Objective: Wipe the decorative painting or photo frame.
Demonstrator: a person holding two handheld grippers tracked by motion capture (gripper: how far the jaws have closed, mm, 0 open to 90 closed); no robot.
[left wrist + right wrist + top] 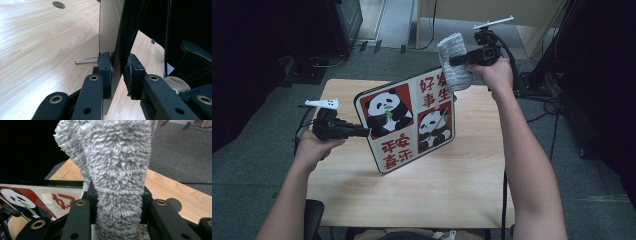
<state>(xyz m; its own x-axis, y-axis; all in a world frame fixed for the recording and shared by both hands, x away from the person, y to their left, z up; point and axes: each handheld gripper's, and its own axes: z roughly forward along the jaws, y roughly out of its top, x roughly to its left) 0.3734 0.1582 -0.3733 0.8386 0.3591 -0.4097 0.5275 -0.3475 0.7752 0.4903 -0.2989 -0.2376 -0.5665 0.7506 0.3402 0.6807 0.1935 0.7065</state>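
The left gripper (362,132) pinches the panda board (409,122) by its edge, tilted up over the tabletop (462,185); the right gripper (457,61) squeezes a fluffy grey cloth (454,60) at the board's top corner; wipe softly, holding the board steady.

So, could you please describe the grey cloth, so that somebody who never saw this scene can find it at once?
Start from the light wooden table and find the upright square board with panda pictures and red characters above it. At the board's top right corner, the right tool is shut on a fluffy grey towelling cloth. It is the one soft, shaggy thing there; all around it is hard and flat.
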